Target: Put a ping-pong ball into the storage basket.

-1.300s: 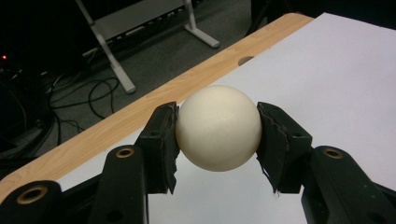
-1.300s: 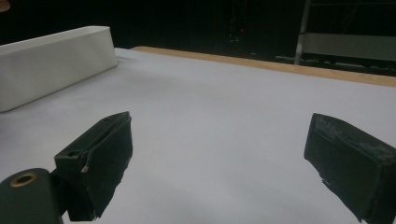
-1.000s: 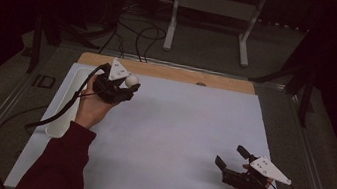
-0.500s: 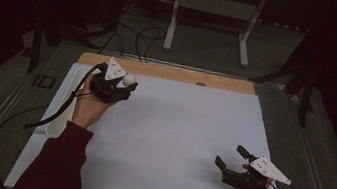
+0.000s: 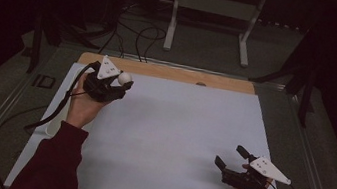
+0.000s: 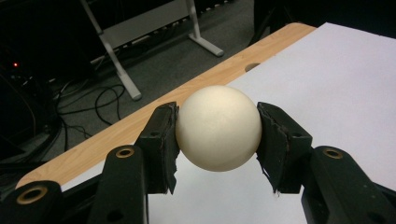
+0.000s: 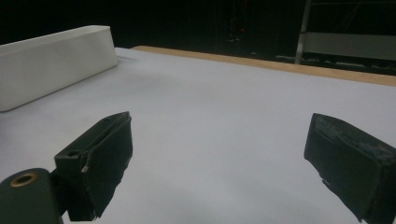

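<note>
Cream-white and smooth, the ball [image 6: 218, 128] sits clenched between the two black jaws of the left tongs [image 5: 118, 85], gripped across its widest part so that it cannot roll free. In the left gripper view the pads press on opposite sides of it, and the ball hangs clear above the white surface [image 5: 174, 141], near the far left corner and close to the wooden edge [image 5: 169, 72]. That squeeze at the equator looks deliberate: a round, hard thing would likely slip out if held higher or lower.

Near the front right corner, the right tongs [image 5: 231, 157] rest low by the sheet with the jaws spread wide and nothing between them, well apart from the ball. They seem parked there to stay out of the way. A long white tray [image 7: 56, 63] lies along the left side of the sheet, perhaps the ball's destination, though that is a guess.
</note>
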`<state>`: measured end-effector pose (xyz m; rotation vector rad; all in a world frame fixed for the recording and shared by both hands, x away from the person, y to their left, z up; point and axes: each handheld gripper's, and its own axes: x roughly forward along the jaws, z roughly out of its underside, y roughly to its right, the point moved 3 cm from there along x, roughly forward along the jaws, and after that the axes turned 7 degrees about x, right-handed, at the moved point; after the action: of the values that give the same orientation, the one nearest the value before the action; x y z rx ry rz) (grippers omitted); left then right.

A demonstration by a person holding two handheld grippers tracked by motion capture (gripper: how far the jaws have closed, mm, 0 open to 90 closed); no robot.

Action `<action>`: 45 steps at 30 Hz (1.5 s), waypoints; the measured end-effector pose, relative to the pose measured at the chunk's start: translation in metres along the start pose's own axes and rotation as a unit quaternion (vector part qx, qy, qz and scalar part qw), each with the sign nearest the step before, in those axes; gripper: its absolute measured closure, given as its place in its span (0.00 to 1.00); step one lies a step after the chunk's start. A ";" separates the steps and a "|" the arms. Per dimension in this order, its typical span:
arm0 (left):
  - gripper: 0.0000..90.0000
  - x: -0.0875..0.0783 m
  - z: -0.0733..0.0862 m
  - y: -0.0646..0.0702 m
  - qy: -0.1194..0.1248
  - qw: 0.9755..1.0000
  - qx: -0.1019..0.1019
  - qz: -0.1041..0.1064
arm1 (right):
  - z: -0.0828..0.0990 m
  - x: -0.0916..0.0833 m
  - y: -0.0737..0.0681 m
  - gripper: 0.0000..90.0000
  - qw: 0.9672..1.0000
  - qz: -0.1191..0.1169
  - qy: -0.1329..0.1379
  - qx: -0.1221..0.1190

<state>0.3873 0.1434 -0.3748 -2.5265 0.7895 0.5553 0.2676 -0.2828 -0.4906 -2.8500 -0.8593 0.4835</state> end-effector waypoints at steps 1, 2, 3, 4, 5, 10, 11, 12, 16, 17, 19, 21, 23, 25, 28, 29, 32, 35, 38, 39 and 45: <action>0.56 -0.001 0.000 0.000 0.000 1.000 -0.001 0.000 | 0.000 0.000 0.000 0.09 1.000 0.000 0.000 0.000; 0.56 -0.001 0.001 -0.001 0.000 1.000 0.000 0.000 | 0.000 0.000 0.000 0.09 1.000 -0.001 0.000 0.001; 0.56 -0.001 0.001 -0.001 0.000 1.000 -0.001 -0.001 | 0.000 0.000 0.000 0.09 1.000 0.000 0.000 0.000; 0.56 -0.001 0.001 -0.001 0.000 1.000 -0.001 -0.001 | 0.000 0.000 0.000 0.09 1.000 0.000 0.000 0.000; 0.56 -0.002 0.001 -0.001 0.000 1.000 0.000 -0.001 | 0.000 0.000 0.000 0.09 1.000 0.000 0.000 0.000; 0.56 -0.004 0.002 -0.001 0.002 1.000 0.002 -0.001 | 0.000 0.000 0.000 0.09 1.000 0.000 0.001 0.001; 0.56 -0.004 0.002 -0.002 0.002 1.000 0.002 -0.002 | 0.000 0.000 0.000 0.09 1.000 0.000 0.000 0.000; 0.56 -0.005 0.002 -0.002 0.002 1.000 0.003 -0.002 | 0.000 0.000 0.000 0.09 1.000 0.000 0.000 0.000; 0.56 -0.008 0.003 -0.003 0.005 1.000 0.001 -0.004 | 0.000 0.000 0.000 0.09 1.000 0.000 0.000 0.000; 0.56 -0.008 0.003 -0.004 0.005 1.000 0.002 -0.005 | 0.000 0.000 0.000 0.09 1.000 0.000 0.000 0.000; 0.56 -0.010 0.004 -0.004 0.006 1.000 0.001 -0.006 | 0.000 0.000 0.000 0.09 1.000 0.000 0.000 0.000; 0.56 -0.011 0.004 -0.004 0.008 1.000 -0.001 -0.007 | 0.000 0.000 0.000 0.09 1.000 0.000 0.000 0.000; 0.56 -0.011 0.005 -0.005 0.007 1.000 0.000 -0.007 | 0.000 0.000 0.000 0.09 1.000 0.000 0.000 0.000; 0.56 -0.012 0.006 -0.005 0.007 1.000 0.001 -0.006 | 0.000 0.000 0.000 0.09 1.000 0.000 0.001 0.000; 0.57 -0.014 0.008 -0.006 0.008 1.000 -0.001 -0.004 | 0.000 -0.001 0.000 0.09 1.000 0.001 0.001 0.001; 0.56 -0.015 0.008 -0.006 0.010 1.000 -0.001 -0.004 | 0.000 -0.001 0.000 0.09 1.000 0.001 0.001 0.001; 0.56 -0.017 0.011 -0.007 0.011 1.000 -0.003 -0.006 | 0.000 -0.001 0.000 0.09 1.000 0.001 0.000 0.001; 0.56 -0.018 0.013 -0.008 0.010 1.000 -0.004 -0.008 | 0.000 -0.001 0.000 0.09 1.000 0.001 0.001 0.000; 0.56 -0.020 0.015 -0.010 0.009 1.000 -0.004 -0.010 | 0.000 -0.001 0.000 0.09 1.000 0.001 0.000 0.000; 0.56 -0.021 0.016 -0.010 0.009 1.000 -0.005 -0.010 | 0.000 -0.001 0.000 0.09 1.000 0.000 0.000 0.000; 0.56 -0.026 0.020 -0.012 0.010 1.000 -0.007 -0.014 | 0.000 -0.001 0.000 0.09 1.000 0.001 0.000 0.001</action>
<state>0.3701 0.1739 -0.3757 -2.5564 0.7581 0.5294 0.2671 -0.2829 -0.4903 -2.8501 -0.8563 0.4836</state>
